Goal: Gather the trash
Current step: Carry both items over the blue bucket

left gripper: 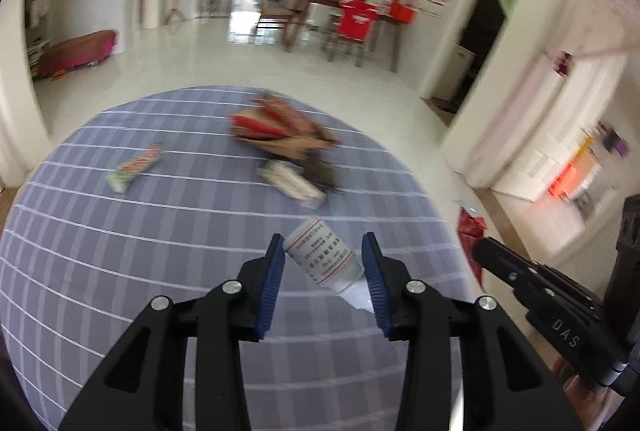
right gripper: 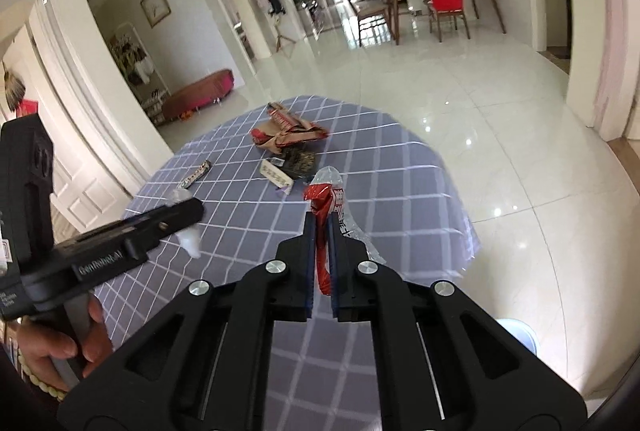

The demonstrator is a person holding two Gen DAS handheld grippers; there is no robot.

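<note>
The left gripper (left gripper: 325,251) clamps a small white bottle (left gripper: 326,257), its nozzle pointing toward five o'clock, while the right gripper (right gripper: 320,227) pinches a red wrapper (right gripper: 325,215) standing lengthwise toward twelve above the table (right gripper: 400,167).

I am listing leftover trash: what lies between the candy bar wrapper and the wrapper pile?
Only bare checked tablecloth between candy bar wrapper and wrapper pile, right wrist view.

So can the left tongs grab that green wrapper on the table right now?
Probably not yet: the left tongs already hold a small bottle. The path to the green wrapper looks clear otherwise.
</note>
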